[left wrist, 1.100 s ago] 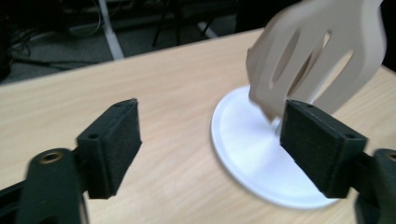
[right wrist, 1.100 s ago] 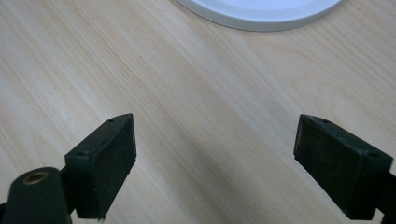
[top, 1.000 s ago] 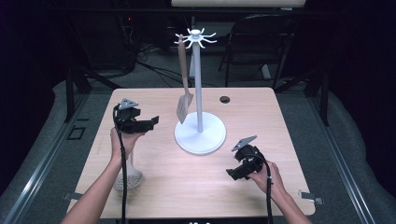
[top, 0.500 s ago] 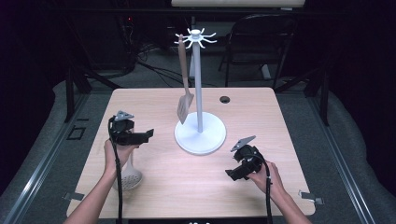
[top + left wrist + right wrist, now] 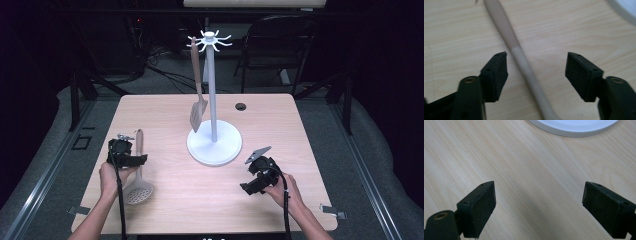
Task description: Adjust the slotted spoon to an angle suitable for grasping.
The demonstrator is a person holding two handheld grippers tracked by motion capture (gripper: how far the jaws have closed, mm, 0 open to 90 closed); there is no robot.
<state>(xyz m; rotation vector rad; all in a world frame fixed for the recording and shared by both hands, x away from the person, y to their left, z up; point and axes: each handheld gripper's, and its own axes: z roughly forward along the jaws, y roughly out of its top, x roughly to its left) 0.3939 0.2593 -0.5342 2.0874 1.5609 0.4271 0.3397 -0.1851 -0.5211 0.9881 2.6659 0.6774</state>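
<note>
Slotted spoon (image 5: 137, 177): lying flat on the table (image 5: 165, 107), near its left front corner, handle pointing away from the person. Left gripper (image 5: 131, 161): jaws have just been closing; the left gripper view is showing the handle (image 5: 524, 67) between them, pads (image 5: 499, 72) not yet pressing. Right gripper (image 5: 537, 207): jaws standing wide apart over bare wood. Stand (image 5: 214, 142): the high view is showing a spatula (image 5: 198, 107) hanging from it.
</note>
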